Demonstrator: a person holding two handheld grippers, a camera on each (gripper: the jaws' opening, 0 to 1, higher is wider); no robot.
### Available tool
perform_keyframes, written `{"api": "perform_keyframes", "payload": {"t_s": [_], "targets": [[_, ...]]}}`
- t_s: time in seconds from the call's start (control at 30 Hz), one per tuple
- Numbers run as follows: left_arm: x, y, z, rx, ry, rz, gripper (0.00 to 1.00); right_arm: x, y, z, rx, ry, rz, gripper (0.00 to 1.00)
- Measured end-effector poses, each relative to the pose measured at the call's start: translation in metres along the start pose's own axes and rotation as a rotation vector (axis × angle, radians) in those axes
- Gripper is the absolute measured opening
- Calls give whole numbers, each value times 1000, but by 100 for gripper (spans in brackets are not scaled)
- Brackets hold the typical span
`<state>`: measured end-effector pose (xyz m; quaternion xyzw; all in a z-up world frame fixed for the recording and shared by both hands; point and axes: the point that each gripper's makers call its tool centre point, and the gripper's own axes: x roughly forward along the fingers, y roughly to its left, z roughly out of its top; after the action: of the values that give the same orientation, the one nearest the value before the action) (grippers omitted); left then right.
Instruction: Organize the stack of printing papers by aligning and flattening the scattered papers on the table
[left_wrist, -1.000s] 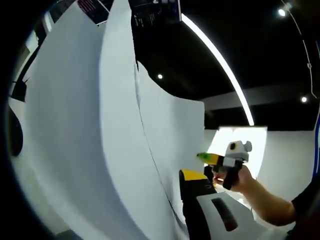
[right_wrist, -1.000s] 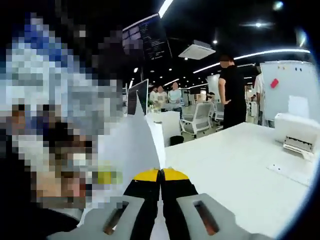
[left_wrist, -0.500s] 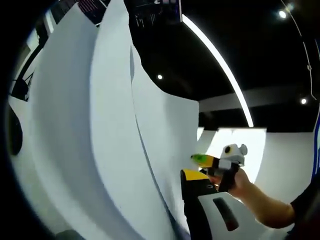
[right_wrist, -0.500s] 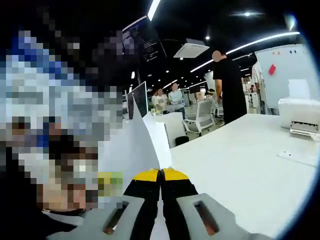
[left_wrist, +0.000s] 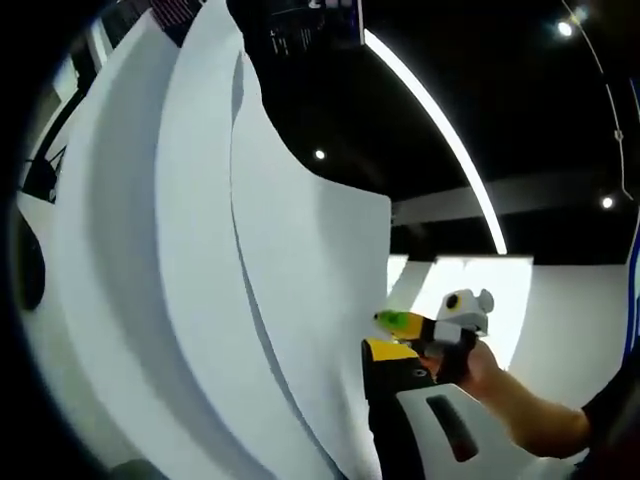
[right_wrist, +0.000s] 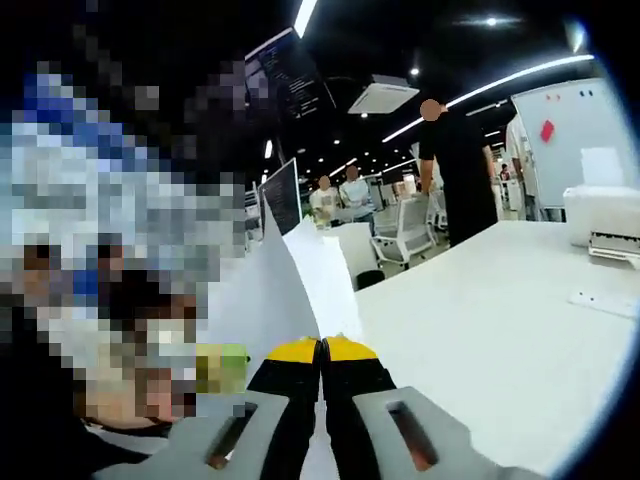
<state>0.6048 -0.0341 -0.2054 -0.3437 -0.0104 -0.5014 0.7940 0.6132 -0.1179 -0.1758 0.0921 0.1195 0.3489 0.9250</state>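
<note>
In the right gripper view, the right gripper rises from the bottom centre with its two yellow-tipped jaws pressed together on the lower edge of the papers, which stand up from the tips toward the upper left of the frame. Just left of the jaws a green-and-yellow tip of the left gripper shows at the lower left. To the right of the papers the white table spreads across the lower right, with a white printer at the far right edge. Farther back, a person in black stands at centre right, near a white office chair

In the left gripper view, only one yellow-tipped jaw of the left gripper shows, at the bottom centre, pressed against the papers; its grip cannot be told. The sheets fan in curved layers across the left half of the frame. At lower right a hand holds the right gripper against the sheets' edge
</note>
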Motion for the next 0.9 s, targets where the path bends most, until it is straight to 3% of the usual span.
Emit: {"api": "perform_keyframes", "payload": {"t_s": [0.63, 0.9], "targets": [[0, 1, 1, 9, -1, 3, 18, 1, 13, -3, 10, -4, 8, 0], [-1, 3, 1, 39, -4, 15, 7, 0, 14, -5, -18, -7, -11, 0]]}}
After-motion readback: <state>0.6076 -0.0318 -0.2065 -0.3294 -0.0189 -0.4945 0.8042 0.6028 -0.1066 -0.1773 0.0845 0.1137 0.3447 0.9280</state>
